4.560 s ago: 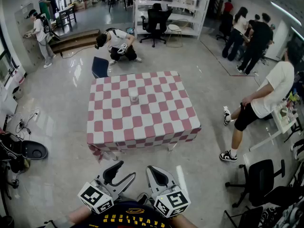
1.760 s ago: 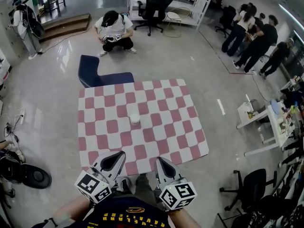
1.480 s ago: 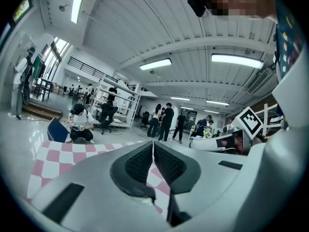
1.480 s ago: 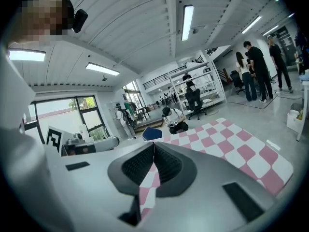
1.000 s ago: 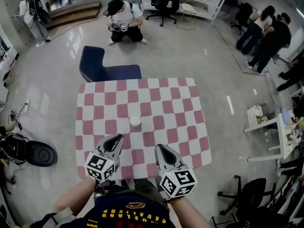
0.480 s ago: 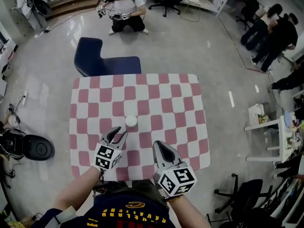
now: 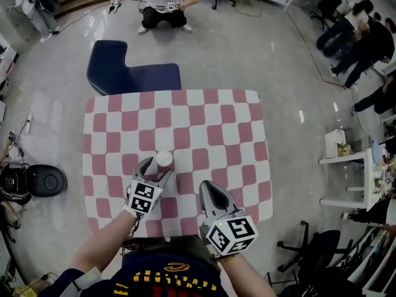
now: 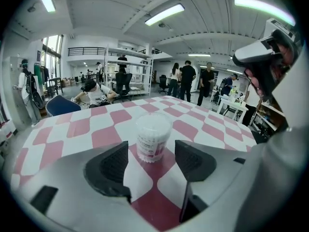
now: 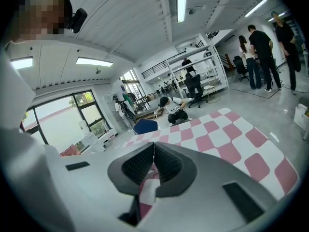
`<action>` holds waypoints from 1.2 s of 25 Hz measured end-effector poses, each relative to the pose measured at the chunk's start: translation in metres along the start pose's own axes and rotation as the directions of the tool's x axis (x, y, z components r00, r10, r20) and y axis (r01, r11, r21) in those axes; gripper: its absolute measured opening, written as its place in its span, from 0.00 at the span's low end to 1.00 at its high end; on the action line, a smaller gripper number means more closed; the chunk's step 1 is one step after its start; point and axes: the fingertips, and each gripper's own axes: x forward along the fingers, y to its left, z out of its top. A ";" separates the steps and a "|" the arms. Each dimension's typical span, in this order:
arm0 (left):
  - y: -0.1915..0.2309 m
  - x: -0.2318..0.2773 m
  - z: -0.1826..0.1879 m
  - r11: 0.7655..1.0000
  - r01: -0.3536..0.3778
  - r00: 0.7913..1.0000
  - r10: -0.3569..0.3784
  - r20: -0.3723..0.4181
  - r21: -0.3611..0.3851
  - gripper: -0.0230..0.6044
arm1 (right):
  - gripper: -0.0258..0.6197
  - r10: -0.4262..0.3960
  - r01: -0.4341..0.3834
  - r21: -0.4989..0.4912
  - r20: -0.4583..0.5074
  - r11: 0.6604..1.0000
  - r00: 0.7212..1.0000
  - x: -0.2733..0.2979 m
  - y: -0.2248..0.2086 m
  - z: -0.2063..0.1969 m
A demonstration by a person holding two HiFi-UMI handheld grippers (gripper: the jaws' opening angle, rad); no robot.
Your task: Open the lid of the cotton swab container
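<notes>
One table (image 7: 216,113), covered in a pink-and-white checked cloth. One cotton swab container (image 7: 164,158) on it, upright, left of centre and toward the near edge: a clear round tub packed with swabs, with a label band low on its wall and the lid on. Two grippers, each with one marker cube. Left gripper (image 7: 156,167) is at the container, its jaws opening wide; in the left gripper view the tub (image 8: 153,137) stands in the gap just past the tips, and neither pad touches it. Right gripper (image 7: 207,189) hangs over the near part of the cloth, right of the left one and apart from the tub, with its jaws pressed together and nothing between them. One navy legless chair (image 7: 117,73) on the floor at the table's far left corner. One crouching person (image 7: 162,2) beyond it.
</notes>
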 end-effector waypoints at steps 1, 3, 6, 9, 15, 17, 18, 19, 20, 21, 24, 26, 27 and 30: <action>-0.001 0.004 -0.001 1.000 -0.002 1.000 0.002 -0.003 -0.002 0.49 | 0.06 -0.002 0.002 0.002 0.000 1.000 1.000 0.001 -0.003 0.000; -0.004 0.010 0.000 1.000 -0.006 1.000 0.006 -0.008 -0.011 0.49 | 0.06 -0.007 0.007 0.007 0.001 1.000 1.000 0.001 -0.007 0.002; -0.005 0.015 0.003 0.999 -0.030 0.999 0.029 -0.015 -0.021 0.49 | 0.06 -0.017 0.017 0.020 0.002 1.000 1.000 -0.004 -0.013 0.007; -0.006 0.021 0.003 0.999 -0.037 0.999 0.036 -0.018 -0.030 0.49 | 0.06 -0.030 0.029 0.028 0.002 0.999 1.000 -0.007 -0.018 0.006; 0.000 0.035 -0.004 0.998 -0.049 0.998 0.050 -0.026 0.032 0.49 | 0.06 -0.049 0.049 0.031 0.001 0.998 0.999 -0.008 -0.022 -0.006; -0.001 0.038 -0.008 0.997 -0.048 0.997 0.051 -0.051 0.053 0.48 | 0.06 -0.057 0.057 0.032 0.003 0.998 0.998 -0.012 -0.023 -0.007; -0.001 0.039 -0.008 0.997 -0.047 0.997 0.050 -0.052 0.055 0.48 | 0.06 -0.060 0.060 0.033 0.004 0.998 0.998 -0.013 -0.023 -0.007; -0.001 0.039 -0.008 0.998 -0.044 0.998 0.046 -0.049 0.053 0.45 | 0.06 -0.063 0.063 0.034 0.006 0.997 0.998 -0.015 -0.023 -0.008; -0.001 0.039 -0.008 0.998 -0.038 0.998 0.041 -0.046 0.051 0.45 | 0.06 -0.066 0.065 0.035 0.009 0.997 0.998 -0.016 -0.023 -0.008; -0.001 0.038 -0.008 0.998 -0.030 0.999 0.032 -0.044 0.053 0.45 | 0.06 -0.068 0.068 0.036 0.011 0.997 0.998 -0.017 -0.023 -0.009; -0.004 0.030 -0.002 0.997 0.004 1.000 -0.002 -0.028 0.077 0.45 | 0.06 -0.075 0.074 0.032 0.018 0.997 0.997 -0.022 -0.019 -0.009; -0.006 0.022 0.004 0.996 0.026 1.000 -0.025 -0.013 0.091 0.45 | 0.06 -0.076 0.075 0.026 0.026 0.997 0.997 -0.025 -0.016 -0.007; -0.007 0.017 0.007 0.995 0.038 0.999 -0.037 -0.008 0.097 0.44 | 0.06 -0.075 0.074 0.023 0.030 0.997 0.997 -0.026 -0.014 -0.006; -0.014 0.003 0.015 0.989 0.072 0.997 -0.074 0.007 0.131 0.44 | 0.06 -0.064 0.064 0.012 0.039 0.998 0.997 -0.029 -0.005 -0.002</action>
